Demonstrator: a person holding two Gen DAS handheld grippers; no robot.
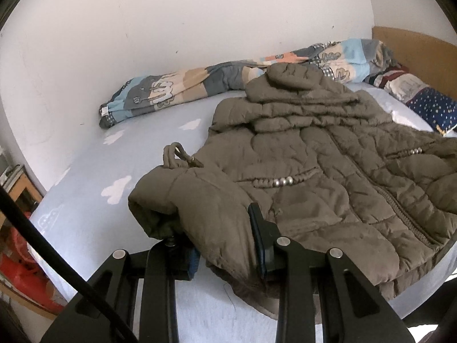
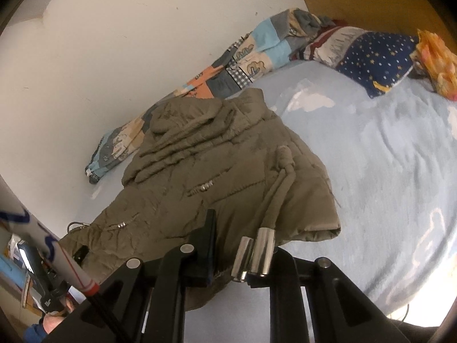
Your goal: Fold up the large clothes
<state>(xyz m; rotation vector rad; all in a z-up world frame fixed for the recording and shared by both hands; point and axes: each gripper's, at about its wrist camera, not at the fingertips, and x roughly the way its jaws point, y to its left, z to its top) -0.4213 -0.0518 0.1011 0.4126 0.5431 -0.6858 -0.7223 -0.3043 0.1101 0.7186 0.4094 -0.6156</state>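
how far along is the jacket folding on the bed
Early. The olive quilted puffer jacket lies spread on the pale blue cloud-print sheet, its left side looking turned in over the front. In hand: the left gripper pinches the near left hem and the right gripper the near right hem. Left: carry the hem up toward the hood and neaten the bundle.

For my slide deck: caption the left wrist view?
Left gripper shut on the hem of an olive puffer jacket spread on a light-blue bed.
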